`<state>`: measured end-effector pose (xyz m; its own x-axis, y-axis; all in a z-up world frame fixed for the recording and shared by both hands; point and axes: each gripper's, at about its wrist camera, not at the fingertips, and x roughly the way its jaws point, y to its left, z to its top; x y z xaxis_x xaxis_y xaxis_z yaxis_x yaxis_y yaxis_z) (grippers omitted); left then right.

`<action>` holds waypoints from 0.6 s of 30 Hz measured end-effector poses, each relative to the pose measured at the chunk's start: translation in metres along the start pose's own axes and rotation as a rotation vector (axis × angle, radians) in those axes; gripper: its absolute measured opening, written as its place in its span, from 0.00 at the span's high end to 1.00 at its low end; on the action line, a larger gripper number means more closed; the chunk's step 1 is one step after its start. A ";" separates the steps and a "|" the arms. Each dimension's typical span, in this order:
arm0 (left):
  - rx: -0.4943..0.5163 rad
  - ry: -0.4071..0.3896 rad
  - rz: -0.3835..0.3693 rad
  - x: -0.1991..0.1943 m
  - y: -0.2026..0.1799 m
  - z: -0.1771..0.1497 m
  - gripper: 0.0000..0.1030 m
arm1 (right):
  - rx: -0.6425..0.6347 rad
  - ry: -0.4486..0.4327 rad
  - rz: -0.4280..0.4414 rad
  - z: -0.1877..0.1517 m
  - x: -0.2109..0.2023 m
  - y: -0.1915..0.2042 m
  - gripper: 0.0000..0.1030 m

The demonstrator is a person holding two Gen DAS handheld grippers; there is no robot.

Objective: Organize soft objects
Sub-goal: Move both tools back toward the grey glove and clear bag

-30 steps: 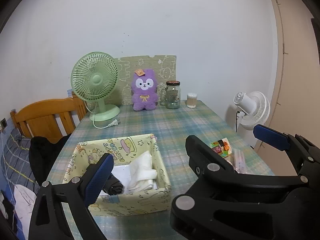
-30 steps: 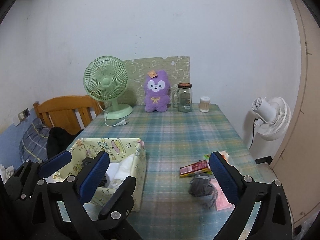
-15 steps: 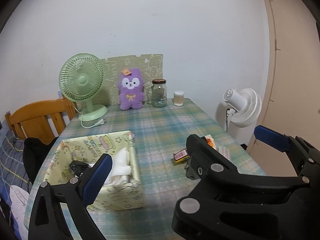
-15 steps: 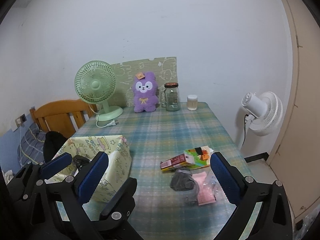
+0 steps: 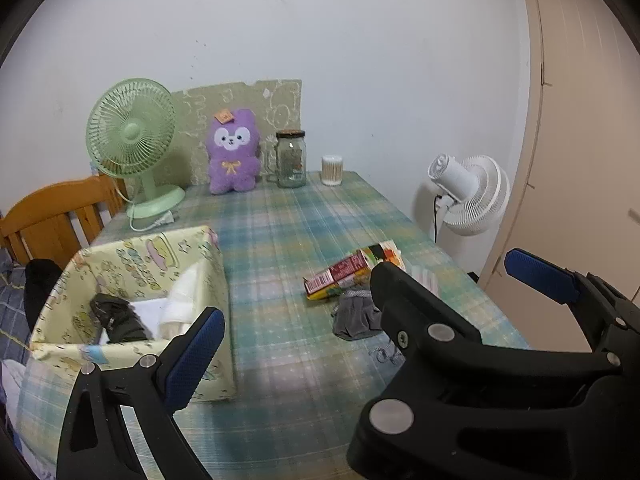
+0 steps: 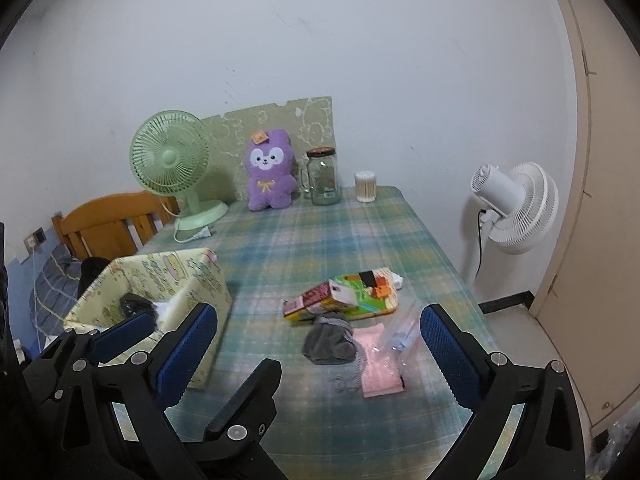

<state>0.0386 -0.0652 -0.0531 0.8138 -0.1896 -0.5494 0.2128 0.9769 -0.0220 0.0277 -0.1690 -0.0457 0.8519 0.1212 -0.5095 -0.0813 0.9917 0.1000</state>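
Both grippers hang above the near edge of the table, pointing toward the far wall. The left gripper (image 5: 362,316) has its blue-padded fingers spread wide with nothing between them; its near-left finger (image 5: 192,356) sits in front of the fabric storage box (image 5: 132,256), while the other reaches out past the table's right edge. The right gripper (image 6: 316,344) is likewise spread wide and empty, its fingers framing the small pile of things on the near right of the table.

In that pile, a crumpled grey sock (image 6: 330,340) lies on the cloth, touching a pink packet (image 6: 380,364) on its right and lying just near of a red snack carton (image 6: 310,300) and a colourful pouch (image 6: 364,292). A clear plastic bag (image 6: 404,332) lies beside the packet. The box stands at the near left, holding a black item (image 5: 118,316) and white cloth (image 5: 184,296).

The table wears a blue-green plaid tablecloth (image 6: 320,236). Along its far edge stand a green desk fan (image 6: 176,168), a purple plush toy (image 6: 270,172), a glass jar (image 6: 323,178) and a cotton swab tub (image 6: 365,186), against a patterned board leaning on the white wall. A wooden chair (image 6: 112,220) stands at the left, a white floor fan (image 6: 516,208) at the right, beside a beige door.
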 end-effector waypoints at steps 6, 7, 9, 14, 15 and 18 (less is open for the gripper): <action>0.001 0.030 -0.011 0.019 -0.007 -0.007 0.02 | 0.021 0.014 -0.018 -0.010 0.012 -0.013 0.00; 0.002 0.035 -0.015 0.022 -0.008 -0.008 0.02 | 0.024 0.018 -0.021 -0.012 0.015 -0.015 0.00; 0.004 0.049 -0.019 0.029 -0.010 -0.010 0.02 | 0.030 0.025 -0.024 -0.015 0.019 -0.020 0.01; 0.011 0.070 -0.008 0.043 -0.015 -0.013 0.02 | 0.043 0.043 -0.025 -0.020 0.033 -0.030 0.07; 0.010 0.076 -0.005 0.047 -0.016 -0.013 0.02 | 0.043 0.045 -0.026 -0.020 0.035 -0.032 0.10; 0.010 0.088 -0.005 0.055 -0.018 -0.014 0.03 | 0.053 0.058 -0.039 -0.022 0.044 -0.040 0.13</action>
<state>0.0722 -0.0918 -0.0947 0.7619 -0.1844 -0.6209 0.2224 0.9748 -0.0166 0.0566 -0.2021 -0.0906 0.8222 0.0866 -0.5626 -0.0200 0.9921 0.1236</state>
